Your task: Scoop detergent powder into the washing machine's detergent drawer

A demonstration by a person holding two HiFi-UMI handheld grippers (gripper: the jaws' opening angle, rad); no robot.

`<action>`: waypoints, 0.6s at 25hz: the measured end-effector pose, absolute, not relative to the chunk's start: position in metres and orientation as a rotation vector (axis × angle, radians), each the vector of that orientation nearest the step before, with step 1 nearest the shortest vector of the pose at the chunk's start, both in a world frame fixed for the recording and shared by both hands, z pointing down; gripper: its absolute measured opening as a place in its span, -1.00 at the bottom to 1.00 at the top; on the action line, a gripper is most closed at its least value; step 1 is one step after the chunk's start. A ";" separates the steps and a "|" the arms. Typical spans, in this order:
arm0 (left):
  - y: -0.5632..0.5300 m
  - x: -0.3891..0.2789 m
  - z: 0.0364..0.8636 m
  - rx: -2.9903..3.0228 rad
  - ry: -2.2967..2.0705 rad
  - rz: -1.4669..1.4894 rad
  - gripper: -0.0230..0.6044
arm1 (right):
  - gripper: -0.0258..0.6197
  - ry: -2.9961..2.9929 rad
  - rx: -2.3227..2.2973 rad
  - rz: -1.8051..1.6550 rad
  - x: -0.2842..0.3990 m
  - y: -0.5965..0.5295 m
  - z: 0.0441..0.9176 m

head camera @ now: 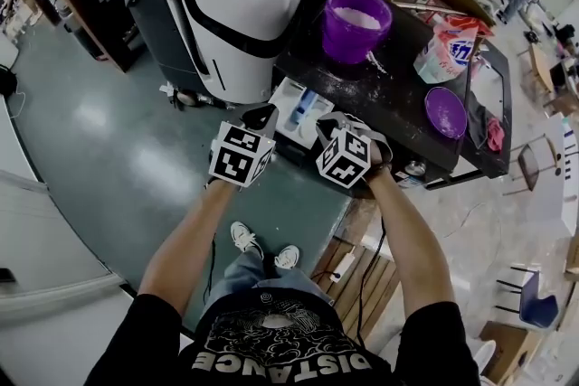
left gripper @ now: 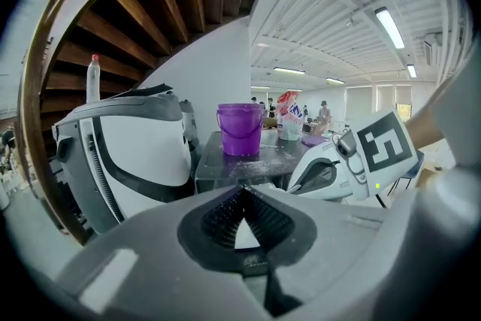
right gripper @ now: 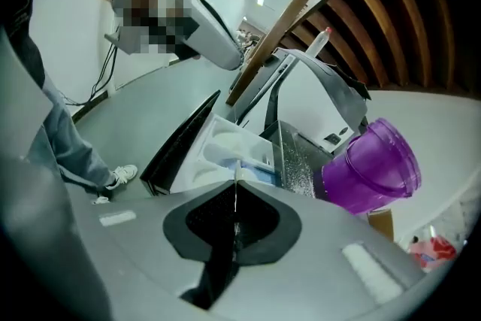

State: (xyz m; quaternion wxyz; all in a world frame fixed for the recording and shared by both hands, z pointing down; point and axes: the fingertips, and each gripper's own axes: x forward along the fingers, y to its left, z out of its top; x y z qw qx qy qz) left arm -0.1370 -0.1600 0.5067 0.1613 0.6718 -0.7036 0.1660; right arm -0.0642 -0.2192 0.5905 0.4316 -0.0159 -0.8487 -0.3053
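With the fingers of the left gripper (head camera: 261, 116) and right gripper (head camera: 333, 122) closed on nothing, the purple bucket (head camera: 356, 24) sits ahead-right on the counter (head camera: 398, 95), nearer the right.

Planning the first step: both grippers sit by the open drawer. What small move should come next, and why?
Probably lift the right gripper toward the purple bucket and open it there. Its jaws are shut on nothing, like the left gripper's; the drawer already stands open, and the powder sits in the bucket. I can't make out a scoop.
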 end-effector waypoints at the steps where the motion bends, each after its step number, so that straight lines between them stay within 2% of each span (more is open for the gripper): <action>1: -0.159 -0.137 0.507 1.914 -2.012 0.473 -0.93 | -0.81 -2.105 -0.038 -0.796 -0.064 -0.219 0.592; 15: -0.152 -0.134 0.506 1.898 -2.030 0.476 -0.93 | -0.81 -2.009 -0.036 -1.087 -0.062 -0.221 0.587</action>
